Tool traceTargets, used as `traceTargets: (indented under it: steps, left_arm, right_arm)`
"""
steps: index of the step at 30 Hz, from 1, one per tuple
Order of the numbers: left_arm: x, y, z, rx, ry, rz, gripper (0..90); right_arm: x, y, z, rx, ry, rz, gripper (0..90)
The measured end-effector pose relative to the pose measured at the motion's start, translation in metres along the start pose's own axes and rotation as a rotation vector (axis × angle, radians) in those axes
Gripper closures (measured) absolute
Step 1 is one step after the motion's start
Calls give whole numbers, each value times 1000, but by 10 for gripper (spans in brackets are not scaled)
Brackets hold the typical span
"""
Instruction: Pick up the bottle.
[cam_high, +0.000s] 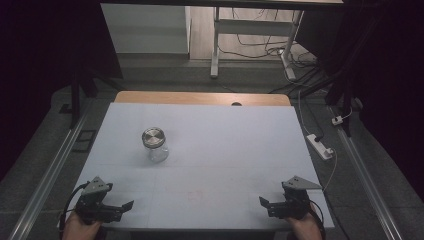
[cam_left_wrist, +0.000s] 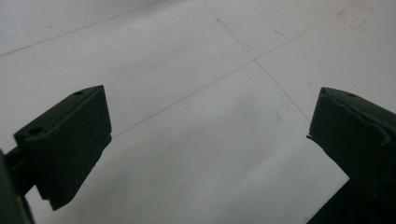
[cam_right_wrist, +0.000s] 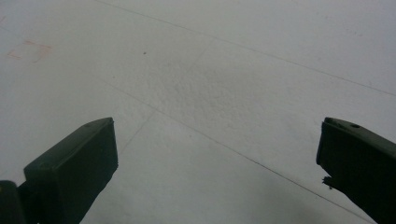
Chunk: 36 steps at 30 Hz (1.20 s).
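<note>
Jar (cam_high: 155, 145) stood upright on white table (cam_high: 225, 125), left of centre, well apart from both grippers. Metal lid (cam_high: 153, 136) sat on top, seemingly closed. Glass looked clear and probably empty; contents too small to tell for sure.

Left gripper (cam_high: 127, 205) rested at near-left table edge, jaws spread wide, nothing between them; in left gripper view, bare table between the black pads (cam_left_wrist: 70, 144). Right gripper (cam_high: 263, 202) rested at near-right edge, also fully spread, held nothing; right gripper view likewise showed bare table between pads (cam_right_wrist: 74, 163). Both pointed inward toward table middle, neither touching jar.

Risks, as judgement only: smooth glass plus round shape, so could slip or spin if pinched off-centre. Tall and narrow, so could tip if nudged by one jaw before the other closed. Lid grabbed alone without body steadied, so jar might turn with it or drag across the sheet. Right gripper farther from jar than left, long reach across, could knock jar sideways on approach. Pinching too hard on glass could crack it; too soft and it could drop on lifting.
</note>
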<state>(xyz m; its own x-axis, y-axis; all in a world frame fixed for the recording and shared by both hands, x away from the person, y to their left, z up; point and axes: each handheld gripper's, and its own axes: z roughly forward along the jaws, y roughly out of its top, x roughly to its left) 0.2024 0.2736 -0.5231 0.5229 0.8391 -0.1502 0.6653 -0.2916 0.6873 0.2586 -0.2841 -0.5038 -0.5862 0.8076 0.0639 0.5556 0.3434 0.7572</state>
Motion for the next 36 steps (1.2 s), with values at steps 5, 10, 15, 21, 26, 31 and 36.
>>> traceTargets:
  steps: [5, 10, 15, 21, 26, 31, 36]
  left_arm:
    - [1, 0, 0, 2, -9, -3, 14]
    - [2, 0, 0, -7, -23, -12, 28]
    - [1, 0, 1, -4, -28, -7, 25]
    - [3, 1, 1, -3, -35, -19, 14]
    - [2, 1, 1, -4, -32, -16, 1]
    - [3, 2, 1, -22, -27, -11, 0]
    - [3, 4, 0, -44, -38, -7, 0]
  right_arm:
    - [0, 0, 0, 2, 19, 8, 0]
    - [0, 0, 0, 4, 28, 7, 0]
    - [2, 0, 1, 16, 33, -15, 0]
    - [2, 1, 1, 19, 39, -18, 0]
    - [2, 1, 1, 19, 40, -21, 0]
    - [3, 1, 1, 20, 37, -32, 0]
    - [3, 1, 2, 21, 36, -32, 0]
